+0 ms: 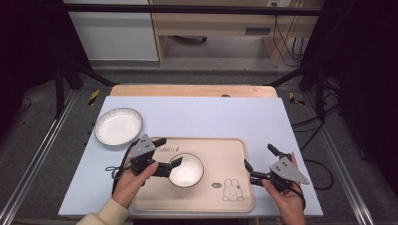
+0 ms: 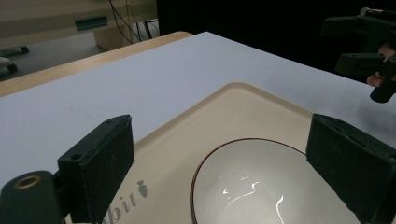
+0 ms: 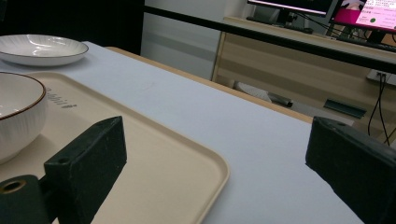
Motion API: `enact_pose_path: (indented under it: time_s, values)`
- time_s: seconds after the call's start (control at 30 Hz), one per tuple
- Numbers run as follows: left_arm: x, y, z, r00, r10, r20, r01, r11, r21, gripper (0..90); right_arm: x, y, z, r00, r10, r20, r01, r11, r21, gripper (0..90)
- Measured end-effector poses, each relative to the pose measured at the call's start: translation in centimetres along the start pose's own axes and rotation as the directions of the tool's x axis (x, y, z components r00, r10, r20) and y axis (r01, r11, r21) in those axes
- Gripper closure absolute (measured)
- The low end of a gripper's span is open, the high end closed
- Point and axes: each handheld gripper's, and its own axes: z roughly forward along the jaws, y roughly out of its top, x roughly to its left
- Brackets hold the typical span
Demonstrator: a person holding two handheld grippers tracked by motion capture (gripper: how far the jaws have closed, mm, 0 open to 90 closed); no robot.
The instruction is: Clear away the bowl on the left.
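The small white brown-rimmed ceramic bowl (image 1: 186,169) already sits on the beige rabbit-print plastic tray (image 1: 234,154), the left hand-held gripper (image 1: 167,155) wide open around its left rim and gripping nothing, the right hand-held gripper (image 1: 258,157) open and empty at the tray's right edge, while the wide white ribbed plate (image 1: 118,126) waits on the desk (image 1: 211,115) far left, seemingly next.

Tray (image 1: 202,199): beige, printed with a rabbit (image 1: 233,190) outline (plus grey lettering). Bowl (image 1: 186,170): white, dark brown rim. Plate (image 1: 118,126): white, ribbed, dark rim. Mat (image 1: 197,117): pale blue.

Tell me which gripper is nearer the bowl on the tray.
Left. The left gripper hangs open at the bowl, jaws at its left rim; the right gripper is open past the tray's right edge.
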Motion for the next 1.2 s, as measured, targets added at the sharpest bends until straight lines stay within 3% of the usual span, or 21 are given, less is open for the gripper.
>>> enact_pose_path:
  time_s: [0.63, 0.67, 0.73, 1.2]
  values:
    - [1.8, -1.3, -2.9, 0.9979, -0.013, -0.064, 0.012, 0.9996, -0.024, 7.5, 0.0, 0.0, 0.0, 1.0000, -0.003, -0.001, 0.003, 1.000, 0.003, 5.5]
    - [2.0, -1.3, -2.9, 0.9976, 0.005, -0.068, -0.007, 0.9993, -0.036, 7.5, 0.0, 0.0, 0.0, 1.0000, -0.004, -0.001, 0.004, 1.000, 0.003, 5.5]
    - [2.1, -1.4, -3.1, 0.9976, 0.004, -0.069, -0.006, 0.9995, -0.032, 7.5, 0.1, 0.0, 0.0, 1.0000, -0.001, -0.001, 0.001, 1.000, 0.004, 5.5]
    - [3.9, -2.8, -5.0, 0.9899, -0.047, -0.133, 0.043, 0.9985, -0.034, 7.4, 0.1, 0.0, 0.0, 1.0000, -0.003, -0.004, 0.003, 1.000, 0.005, 5.5]
